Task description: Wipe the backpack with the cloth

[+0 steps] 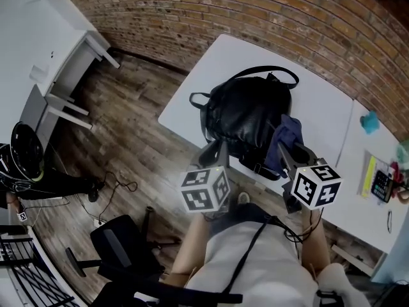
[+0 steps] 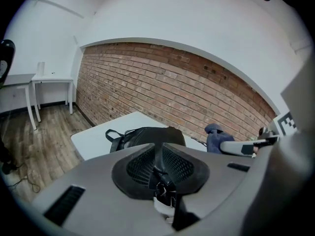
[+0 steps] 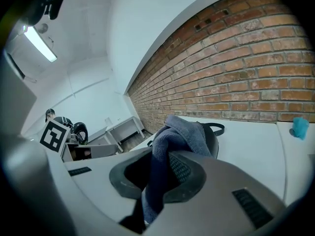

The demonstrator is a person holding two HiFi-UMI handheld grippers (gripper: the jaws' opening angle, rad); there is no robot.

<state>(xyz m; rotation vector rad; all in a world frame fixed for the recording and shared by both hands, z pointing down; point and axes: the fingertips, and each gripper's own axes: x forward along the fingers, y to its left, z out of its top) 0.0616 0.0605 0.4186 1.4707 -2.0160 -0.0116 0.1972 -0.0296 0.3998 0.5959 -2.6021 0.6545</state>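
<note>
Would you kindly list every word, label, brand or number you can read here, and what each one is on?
No text is legible in any view.
The left marker cube and right marker cube: black-and-white square patterns only, no letters.
The backpack and cloth: no label or brand visible.
The dark keypad-like device: too small to read.

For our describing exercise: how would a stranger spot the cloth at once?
Find the white table by the brick wall, then the black backpack on it. The right gripper, at the backpack's right side, clamps the cloth: dark blue, crumpled, unlike the black backpack.
</note>
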